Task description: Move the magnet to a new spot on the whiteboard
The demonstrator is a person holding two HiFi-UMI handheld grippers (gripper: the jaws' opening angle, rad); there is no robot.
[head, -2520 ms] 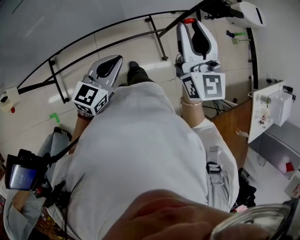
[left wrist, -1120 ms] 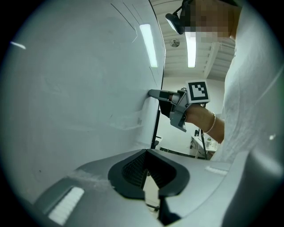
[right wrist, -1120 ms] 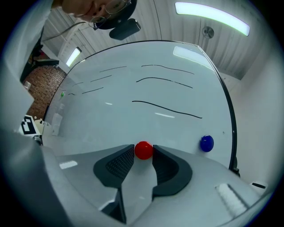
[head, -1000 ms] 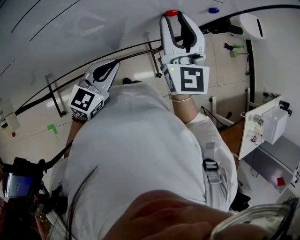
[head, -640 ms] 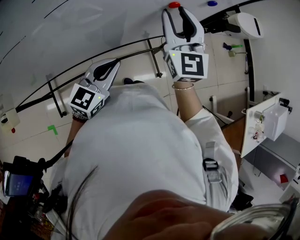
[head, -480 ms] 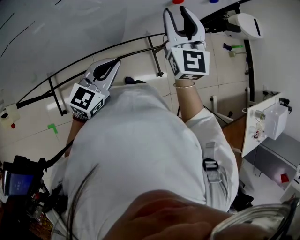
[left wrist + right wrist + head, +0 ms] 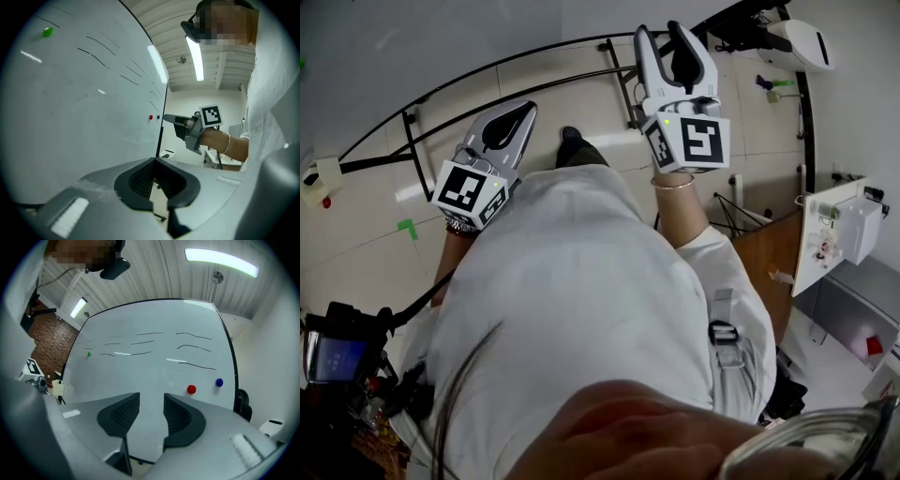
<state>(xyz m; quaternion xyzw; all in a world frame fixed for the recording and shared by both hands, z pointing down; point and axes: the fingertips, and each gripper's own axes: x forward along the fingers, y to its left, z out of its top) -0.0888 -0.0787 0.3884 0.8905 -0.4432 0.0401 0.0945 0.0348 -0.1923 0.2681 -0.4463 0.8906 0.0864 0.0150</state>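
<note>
Right gripper view: magnet (image 7: 191, 389) (red) on whiteboard (image 7: 140, 369).

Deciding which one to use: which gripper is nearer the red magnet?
Right. The right gripper points at the board just beside the red magnet, jaws opening and empty. The left gripper, shut, sits farther back along the board.

Right gripper (image 7: 661, 30) fingers (image 7: 119, 416) opening, empty; left gripper (image 7: 523, 106) closed

Whiteboard cut off past the claw
Beyond the right claw (image 7: 663, 34) the white whiteboard (image 7: 441, 37) leaves the top edge; the small red round magnet (image 7: 150, 117) ahead is a shapeless speck.
</note>
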